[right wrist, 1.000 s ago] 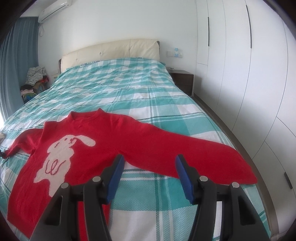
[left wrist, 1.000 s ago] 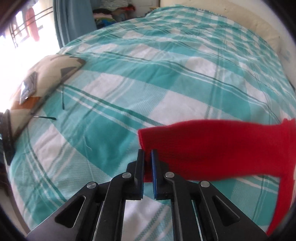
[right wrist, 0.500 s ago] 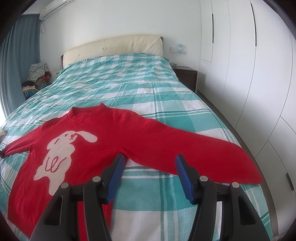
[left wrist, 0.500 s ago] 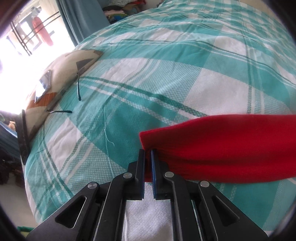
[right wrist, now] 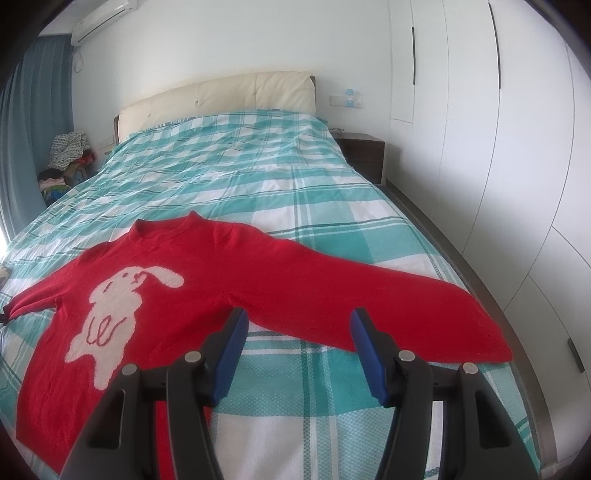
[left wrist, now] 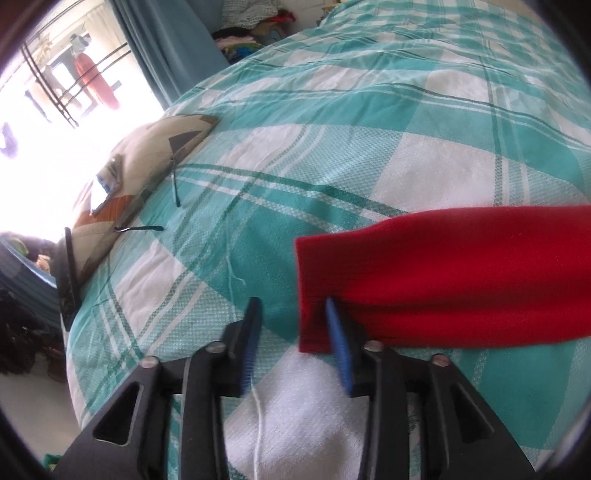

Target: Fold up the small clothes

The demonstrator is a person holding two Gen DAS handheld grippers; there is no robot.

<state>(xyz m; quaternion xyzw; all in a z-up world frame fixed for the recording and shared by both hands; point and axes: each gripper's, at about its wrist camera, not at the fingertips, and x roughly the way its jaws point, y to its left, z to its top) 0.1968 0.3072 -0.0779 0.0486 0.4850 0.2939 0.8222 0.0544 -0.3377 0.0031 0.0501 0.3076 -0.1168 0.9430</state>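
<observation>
We see a red sweater (right wrist: pixel 207 288) spread flat, front up, on a bed with a teal-and-white checked bedspread (right wrist: pixel 258 192). White rabbit design (right wrist: pixel 118 306) on the chest, neck hole toward the headboard (right wrist: pixel 221 92), both sleeves stretched out to the sides.

Left gripper (left wrist: pixel 291 328): jaws have just been opening and now stand spread. The cuff of the sleeve (left wrist: pixel 443 273) lies on the bedspread (left wrist: pixel 332 155) with its corner between the jaws, up against the blue pad of the right-hand finger (left wrist: pixel 338 343); the other finger (left wrist: pixel 251 332) is clear of it, so nothing is pinched. A loose white thread (left wrist: pixel 236 273) lies on the bedspread just beside the cuff. At the left edge of the bed in that view we note a patterned cushion (left wrist: pixel 147 162), with a blue curtain (left wrist: pixel 166 48) and bright window beyond.

Right gripper (right wrist: pixel 295 343): jaws spread apart, nothing between them, hovering over the bedspread just below the other sleeve (right wrist: pixel 388 306), not touching it. That sleeve runs toward the bed's right edge. White wardrobe doors (right wrist: pixel 480 147) to the right, a dark nightstand (right wrist: pixel 364 155) beside the headboard, a pile of clothes (right wrist: pixel 68 155) at far left, an air conditioner (right wrist: pixel 103 20) on the wall.
</observation>
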